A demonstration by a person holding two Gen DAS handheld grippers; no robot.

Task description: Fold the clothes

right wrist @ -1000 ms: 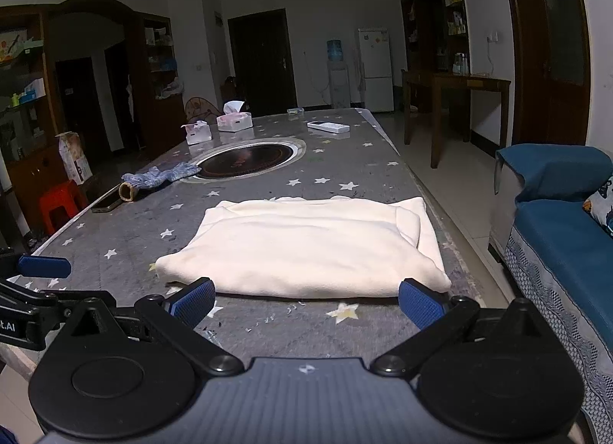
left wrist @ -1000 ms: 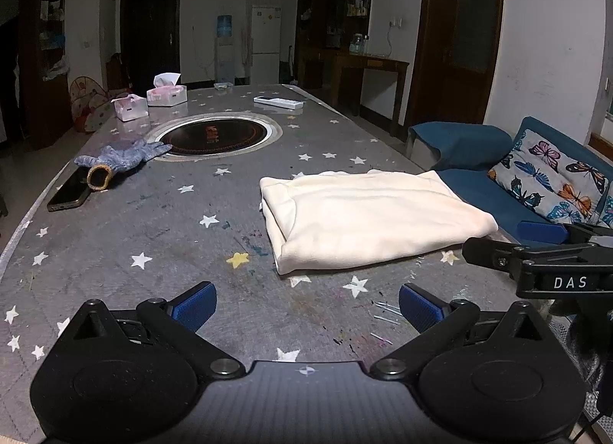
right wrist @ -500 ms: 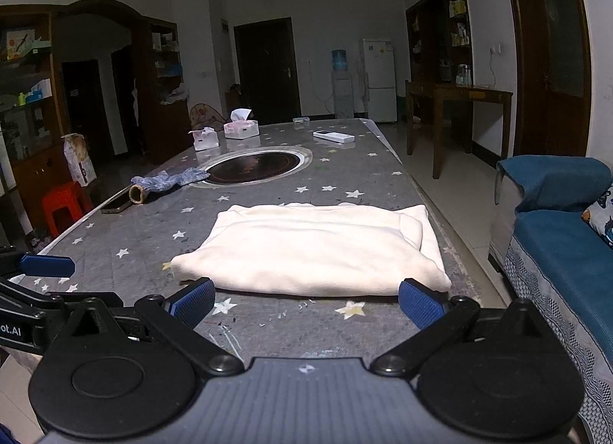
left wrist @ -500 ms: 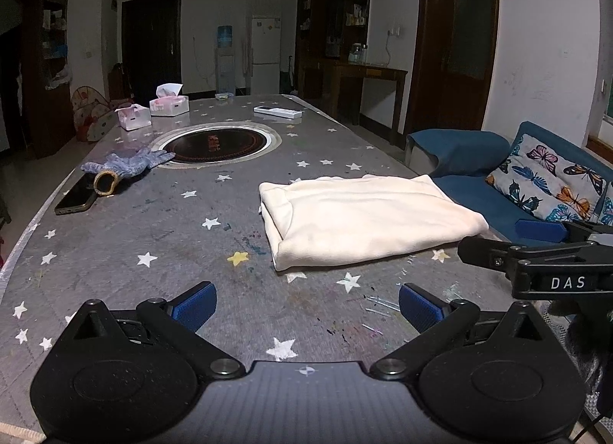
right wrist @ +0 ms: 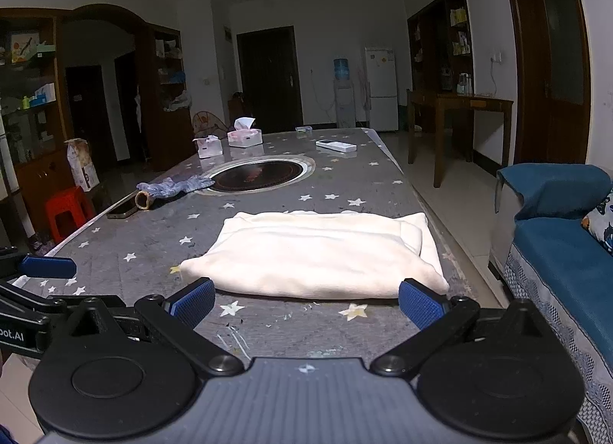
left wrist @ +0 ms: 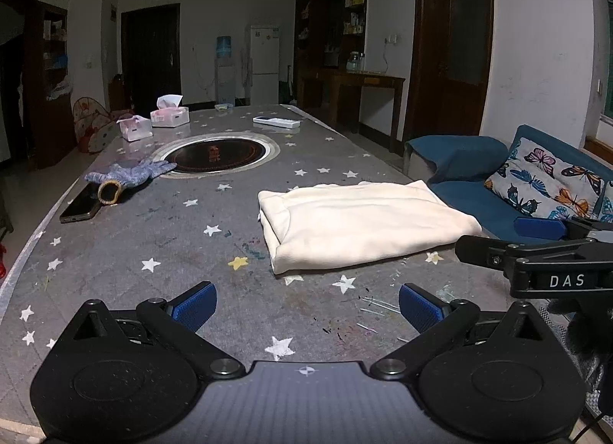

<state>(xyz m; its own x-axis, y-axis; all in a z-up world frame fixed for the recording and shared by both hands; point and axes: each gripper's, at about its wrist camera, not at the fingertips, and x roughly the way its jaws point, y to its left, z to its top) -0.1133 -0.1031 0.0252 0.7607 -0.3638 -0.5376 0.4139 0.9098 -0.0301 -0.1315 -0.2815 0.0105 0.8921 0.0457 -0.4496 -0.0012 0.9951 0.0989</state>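
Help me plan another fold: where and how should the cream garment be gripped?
Probably at the two near corners of the cream garment, one per gripper, coming in low from the near table edge. It lies flat as a folded rectangle, its long edge facing the open right gripper and open left gripper, so the stacked layers can be pinched there.

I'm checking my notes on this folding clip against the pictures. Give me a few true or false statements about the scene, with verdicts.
1. The cream garment lies folded on the table. True.
2. The left hand-held gripper is shut on the garment. False: it is open and holds nothing.
3. A grey glove lies beside the phone. True.
4. The right hand-held gripper is clamped shut. False: it is open, short of the garment.
5. The tissue boxes sit on the garment. False: they stand at the far end.
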